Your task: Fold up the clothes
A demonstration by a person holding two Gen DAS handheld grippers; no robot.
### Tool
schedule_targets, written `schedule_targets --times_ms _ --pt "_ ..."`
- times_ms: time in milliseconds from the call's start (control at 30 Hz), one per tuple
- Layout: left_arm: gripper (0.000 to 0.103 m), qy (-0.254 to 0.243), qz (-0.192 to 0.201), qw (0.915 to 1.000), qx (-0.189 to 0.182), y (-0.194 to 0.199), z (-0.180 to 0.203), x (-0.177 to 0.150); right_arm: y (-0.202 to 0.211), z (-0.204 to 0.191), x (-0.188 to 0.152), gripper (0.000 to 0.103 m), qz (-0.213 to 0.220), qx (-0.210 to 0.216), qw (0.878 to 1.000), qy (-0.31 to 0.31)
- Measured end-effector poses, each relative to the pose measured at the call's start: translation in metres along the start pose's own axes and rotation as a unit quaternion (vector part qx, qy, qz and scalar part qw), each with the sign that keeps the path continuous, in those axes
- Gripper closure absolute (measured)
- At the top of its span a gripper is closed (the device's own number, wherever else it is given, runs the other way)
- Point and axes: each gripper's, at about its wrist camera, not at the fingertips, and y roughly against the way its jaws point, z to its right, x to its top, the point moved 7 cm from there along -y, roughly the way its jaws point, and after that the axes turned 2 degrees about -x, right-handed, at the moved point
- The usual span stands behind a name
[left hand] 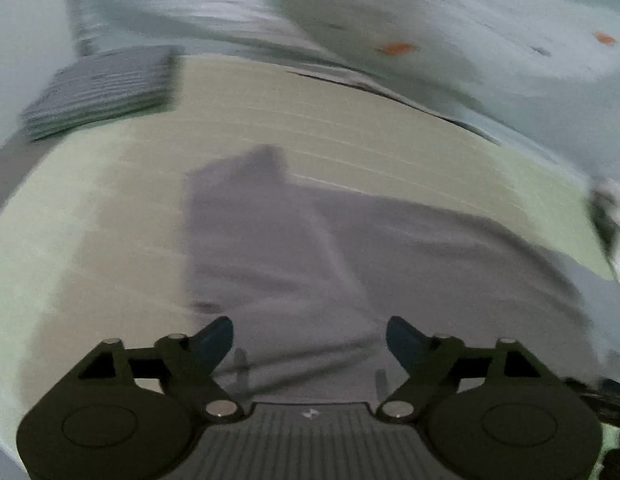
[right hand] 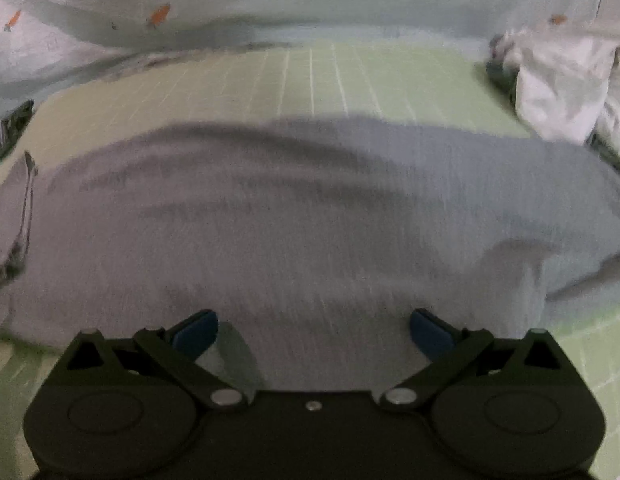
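A grey garment [left hand: 350, 256] lies spread on a green gridded mat [left hand: 270, 120], with one sleeve pointing away at the upper left. My left gripper [left hand: 309, 338] hovers open over the garment's near part, blue fingertips [left hand: 218, 336] wide apart with nothing between them. In the right wrist view the same grey garment [right hand: 294, 216] fills the middle of the mat [right hand: 330, 80]. My right gripper [right hand: 314, 330] is open above its near edge, holding nothing. Both views are motion-blurred.
A stack of folded grey clothes [left hand: 102, 88] sits at the mat's far left corner. A crumpled white cloth pile [right hand: 566, 88] lies at the far right. A pale sheet with orange marks [right hand: 158, 16] runs behind the mat.
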Motion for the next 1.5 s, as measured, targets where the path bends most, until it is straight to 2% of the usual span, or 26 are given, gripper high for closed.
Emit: schedule_targets --times_ms 100,200,433,567,633,700,733,800,833,1000,1033,1100,1300,1333,1367,1400,1500 --pt "0.013 0.002 -0.007 0.9999 0.012 -0.007 -0.021 0.007 0.004 -0.024 0.025 0.000 0.033 0.019 0.999 0.001" --pt "0.013 0.004 -0.015 0.9996 0.024 -0.015 -0.042 0.014 -0.004 -0.065 0.049 0.000 0.039 0.076 0.996 -0.005" --pt "0.013 0.008 -0.032 0.9981 0.053 -0.032 -0.090 0.030 -0.044 -0.193 0.070 0.003 -0.017 0.180 0.983 -0.013" --pt "0.013 -0.004 -0.042 0.9973 0.060 -0.044 -0.107 0.039 -0.059 -0.258 0.067 0.020 -0.035 0.207 0.978 0.013" --pt "0.013 -0.024 -0.049 0.9966 0.062 -0.052 -0.107 0.042 -0.062 -0.276 0.061 0.034 -0.045 0.215 0.975 0.024" --pt "0.013 -0.040 -0.056 0.9956 0.064 -0.060 -0.108 0.045 -0.064 -0.290 0.056 0.042 -0.054 0.221 0.973 0.033" --pt "0.013 -0.045 -0.060 0.9952 0.063 -0.064 -0.109 0.045 -0.063 -0.293 0.054 0.043 -0.052 0.221 0.973 0.039" --pt "0.013 -0.050 -0.068 0.9947 0.059 -0.068 -0.108 0.043 -0.059 -0.300 0.051 0.055 -0.055 0.226 0.971 0.051" --pt "0.013 -0.050 -0.072 0.9945 0.057 -0.071 -0.109 0.042 -0.057 -0.302 0.049 0.065 -0.056 0.228 0.971 0.056" --pt "0.010 -0.051 -0.082 0.9941 0.050 -0.075 -0.112 0.038 -0.049 -0.307 0.041 0.079 -0.052 0.216 0.972 0.072" --pt "0.009 -0.051 -0.083 0.9941 0.049 -0.075 -0.112 0.038 -0.050 -0.307 0.042 0.087 -0.052 0.212 0.973 0.073" --pt "0.009 -0.051 -0.083 0.9940 0.050 -0.076 -0.111 0.038 -0.052 -0.307 0.044 0.096 -0.050 0.206 0.974 0.079" --pt "0.009 -0.045 -0.081 0.9940 0.058 -0.074 -0.110 0.034 -0.052 -0.308 0.047 0.096 -0.033 0.185 0.978 0.095" --pt "0.009 -0.044 -0.081 0.9940 0.059 -0.073 -0.111 0.034 -0.052 -0.308 0.047 0.087 -0.030 0.181 0.978 0.098" --pt "0.009 -0.043 -0.081 0.9939 0.060 -0.073 -0.111 0.033 -0.052 -0.308 0.048 0.070 -0.028 0.179 0.978 0.102" --pt "0.009 -0.043 -0.082 0.9938 0.062 -0.073 -0.112 0.033 -0.053 -0.310 0.048 0.064 -0.025 0.179 0.977 0.110" --pt "0.008 -0.041 -0.083 0.9936 0.066 -0.072 -0.113 0.031 -0.056 -0.314 0.048 0.063 -0.024 0.185 0.975 0.123"
